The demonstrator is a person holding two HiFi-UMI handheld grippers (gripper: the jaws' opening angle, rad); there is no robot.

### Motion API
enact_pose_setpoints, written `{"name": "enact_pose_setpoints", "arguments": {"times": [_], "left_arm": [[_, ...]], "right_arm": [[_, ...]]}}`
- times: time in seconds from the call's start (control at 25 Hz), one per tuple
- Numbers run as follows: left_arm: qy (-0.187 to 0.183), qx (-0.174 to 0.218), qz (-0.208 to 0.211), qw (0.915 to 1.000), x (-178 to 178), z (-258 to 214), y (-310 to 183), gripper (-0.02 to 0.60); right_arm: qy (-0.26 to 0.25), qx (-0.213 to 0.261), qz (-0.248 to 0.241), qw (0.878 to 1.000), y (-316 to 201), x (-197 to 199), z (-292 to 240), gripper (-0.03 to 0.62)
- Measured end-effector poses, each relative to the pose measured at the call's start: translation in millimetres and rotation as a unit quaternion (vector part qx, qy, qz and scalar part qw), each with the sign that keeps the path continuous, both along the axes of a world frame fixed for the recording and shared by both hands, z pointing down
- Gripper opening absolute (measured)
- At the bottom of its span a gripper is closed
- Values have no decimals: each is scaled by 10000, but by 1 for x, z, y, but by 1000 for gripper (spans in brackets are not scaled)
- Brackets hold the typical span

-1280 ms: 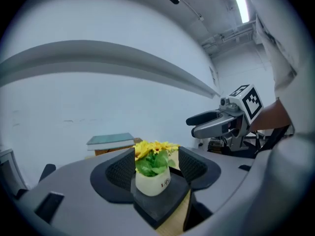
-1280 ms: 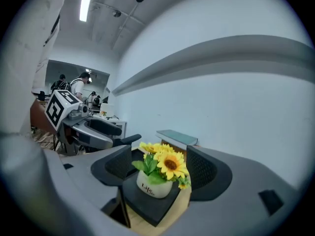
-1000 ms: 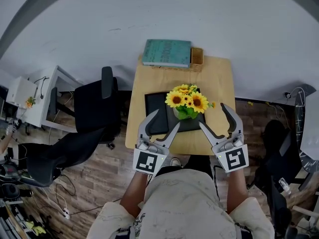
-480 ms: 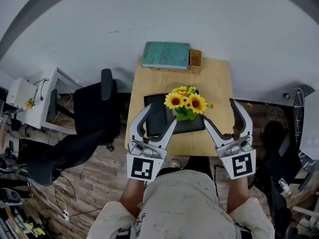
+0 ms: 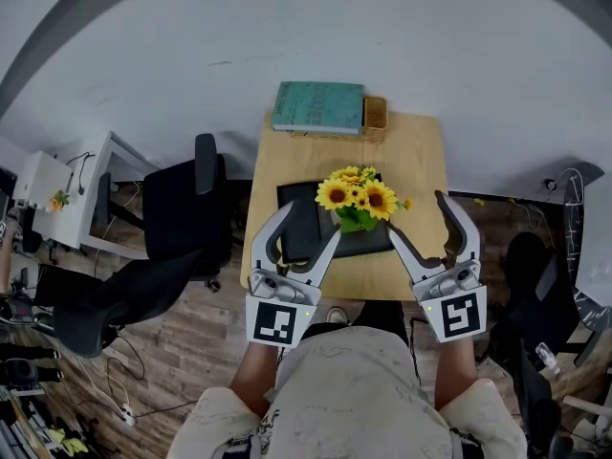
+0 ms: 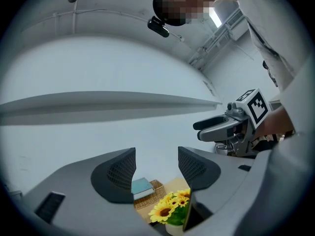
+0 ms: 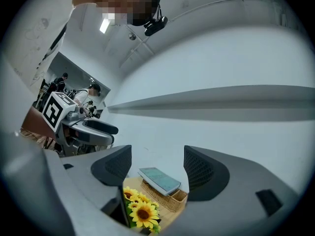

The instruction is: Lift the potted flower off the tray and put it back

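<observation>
The potted flower (image 5: 359,199), yellow sunflowers in a small white pot, stands on the black tray (image 5: 301,226) on the wooden table. My left gripper (image 5: 312,223) hovers open over the tray's left part, to the left of the pot. On the pot's other side my right gripper (image 5: 418,216) is open too, with nothing in it. The left gripper view has the flowers (image 6: 170,208) low between the open jaws of the left gripper (image 6: 156,168). The right gripper view catches the flowers (image 7: 140,208) below the right gripper (image 7: 157,168). The pot is mostly hidden.
A teal book (image 5: 318,106) lies on a wicker basket (image 5: 376,113) at the far edge of the table (image 5: 421,161). Black office chairs (image 5: 182,199) stand left of the table, a white desk (image 5: 76,189) farther left. Wooden floor surrounds it.
Both grippers drew back a little toward the person and slightly apart, then held nearly still. Both stayed open. The flower has not moved on the tray.
</observation>
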State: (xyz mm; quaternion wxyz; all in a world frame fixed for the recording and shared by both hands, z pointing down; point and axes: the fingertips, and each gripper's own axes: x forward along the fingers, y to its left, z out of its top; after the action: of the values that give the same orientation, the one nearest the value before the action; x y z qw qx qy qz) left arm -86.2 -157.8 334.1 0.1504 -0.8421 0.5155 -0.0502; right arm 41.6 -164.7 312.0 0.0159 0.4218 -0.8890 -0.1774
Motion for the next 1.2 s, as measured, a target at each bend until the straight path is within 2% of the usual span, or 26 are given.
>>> {"name": "enact_pose_setpoints", "arguments": {"times": [0.12, 0.2, 0.44, 0.52, 0.6, 1.2], "left_arm": [[-2, 30, -17, 10000, 0, -2, 0, 257], [33, 14, -63, 10000, -1, -1, -1, 162], [134, -98, -143, 9998, -6, 5, -2, 38], [158, -183, -194, 9995, -7, 8, -3, 23], [159, -238, -213, 9994, -8, 10, -3, 14], [197, -285, -324, 9989, -14, 11, -5, 12]], "right_arm": [[-44, -20, 33, 10000, -1, 1, 1, 343], [-104, -41, 16, 9999, -1, 0, 2, 315], [-60, -255, 113, 9996, -6, 1, 13, 134], [-89, -321, 236, 9992, -9, 4, 16, 64], [-223, -412, 338, 9983, -12, 8, 18, 29], [-257, -353, 508, 9978, -16, 16, 15, 15]]}}
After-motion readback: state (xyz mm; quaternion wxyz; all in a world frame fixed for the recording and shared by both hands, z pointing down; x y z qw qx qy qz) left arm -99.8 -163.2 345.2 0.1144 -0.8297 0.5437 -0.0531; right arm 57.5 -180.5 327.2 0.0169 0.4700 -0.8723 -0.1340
